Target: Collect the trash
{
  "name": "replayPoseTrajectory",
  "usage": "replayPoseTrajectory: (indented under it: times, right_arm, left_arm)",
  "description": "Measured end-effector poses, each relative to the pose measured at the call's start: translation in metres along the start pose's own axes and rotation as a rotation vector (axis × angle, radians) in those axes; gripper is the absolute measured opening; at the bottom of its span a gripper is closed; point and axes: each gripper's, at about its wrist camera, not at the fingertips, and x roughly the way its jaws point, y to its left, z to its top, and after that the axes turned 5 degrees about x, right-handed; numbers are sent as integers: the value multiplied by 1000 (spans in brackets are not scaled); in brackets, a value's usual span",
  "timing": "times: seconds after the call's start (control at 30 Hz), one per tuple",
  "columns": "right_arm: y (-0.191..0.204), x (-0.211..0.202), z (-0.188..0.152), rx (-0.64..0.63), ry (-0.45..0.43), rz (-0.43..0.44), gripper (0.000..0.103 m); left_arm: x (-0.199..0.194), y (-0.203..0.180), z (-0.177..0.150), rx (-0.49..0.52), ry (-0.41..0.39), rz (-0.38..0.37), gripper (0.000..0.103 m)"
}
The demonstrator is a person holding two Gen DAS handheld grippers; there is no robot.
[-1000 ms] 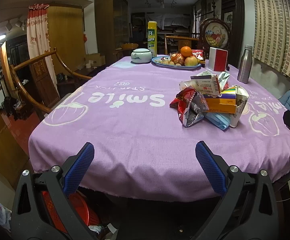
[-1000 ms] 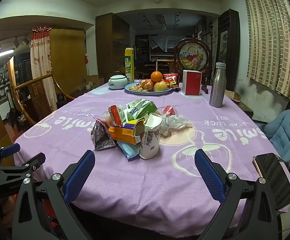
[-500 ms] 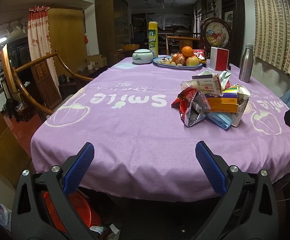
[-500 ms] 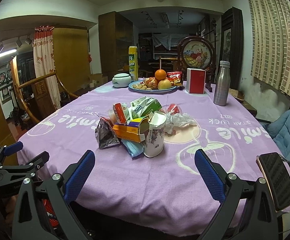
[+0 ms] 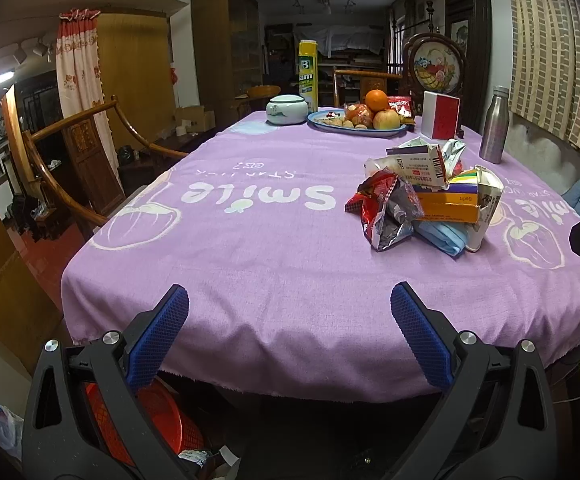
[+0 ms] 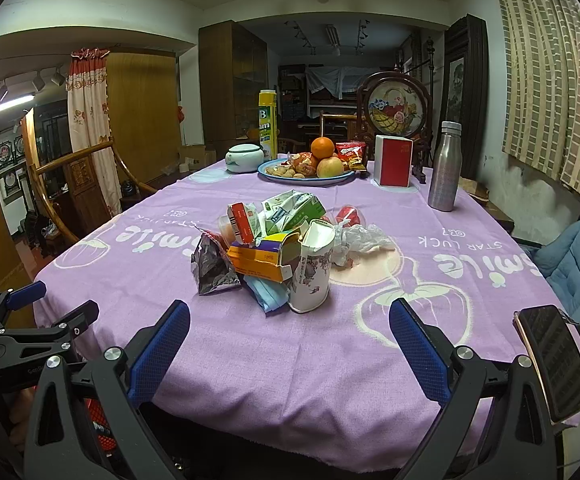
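Observation:
A pile of trash (image 5: 426, 200) lies on the purple tablecloth (image 5: 249, 248): a foil snack bag (image 5: 386, 216), an orange carton (image 5: 446, 204), a blue face mask (image 5: 440, 234) and a crushed paper cup (image 6: 312, 270). The same pile (image 6: 273, 248) shows in the right wrist view with a crumpled plastic wrapper (image 6: 360, 240). My left gripper (image 5: 290, 312) is open and empty at the table's near edge, left of the pile. My right gripper (image 6: 290, 324) is open and empty, just short of the pile. A red basket (image 5: 157, 416) stands on the floor under the table edge.
At the far end stand a fruit plate (image 6: 310, 168), a red box (image 6: 394, 162), a metal bottle (image 6: 444, 168), a ceramic jar (image 6: 243, 158) and a yellow canister (image 6: 267, 124). A wooden chair (image 5: 69, 168) is at the left, a blue cushioned seat (image 6: 574, 260) at the right.
Both grippers have moved forward a little toward the table, and the pile looks slightly nearer. Both stay open and empty.

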Motion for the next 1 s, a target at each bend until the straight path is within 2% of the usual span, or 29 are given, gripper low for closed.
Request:
replayPoseTrajectory:
  times: [1.0]
  right_arm:
    - [3, 4, -7, -4, 10, 1, 97]
  left_arm:
    - [1, -2, -3, 3, 8, 3, 97]
